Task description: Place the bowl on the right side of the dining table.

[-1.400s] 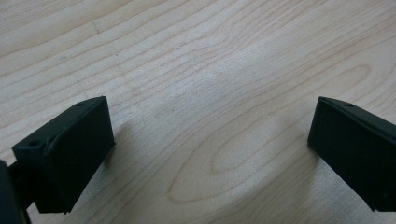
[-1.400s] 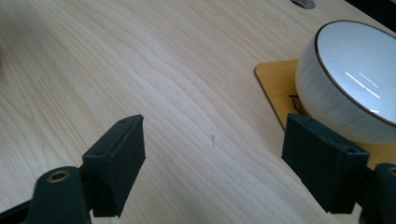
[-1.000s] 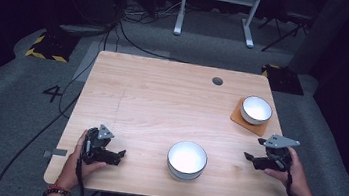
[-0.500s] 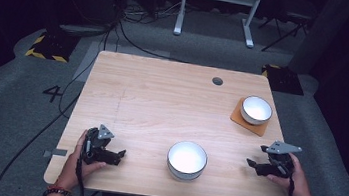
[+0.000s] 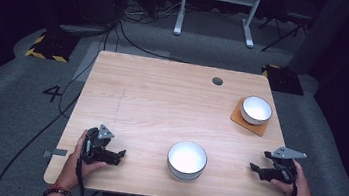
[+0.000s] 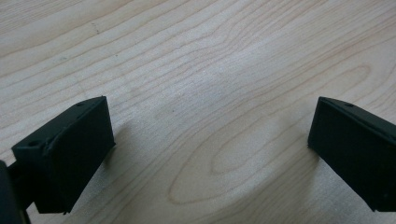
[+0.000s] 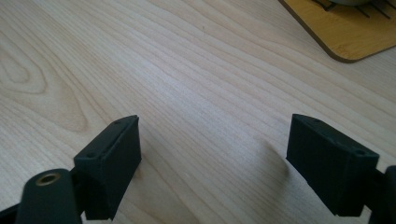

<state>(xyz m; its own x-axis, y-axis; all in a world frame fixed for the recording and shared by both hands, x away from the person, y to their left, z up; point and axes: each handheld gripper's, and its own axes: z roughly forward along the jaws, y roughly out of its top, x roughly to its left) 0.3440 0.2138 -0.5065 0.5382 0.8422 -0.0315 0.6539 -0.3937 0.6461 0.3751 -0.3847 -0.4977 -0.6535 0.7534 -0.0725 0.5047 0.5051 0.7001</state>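
Pale wood counter (image 5: 162, 101) lies bare between both my pairs of fingers, spread wide and holding nothing. I judge I'm at rest before a reach. The near white bowl (image 5: 186, 160) sits between my left gripper (image 5: 117, 154) and right gripper (image 5: 254, 167), apart from both; next calls for closing on its rim.

Pale matt wood-grain table (image 5: 162, 96), glossy white glazed bowl (image 5: 187, 160), smooth tan wooden coaster (image 5: 238, 117), matt black plastic claw (image 5: 253, 167)
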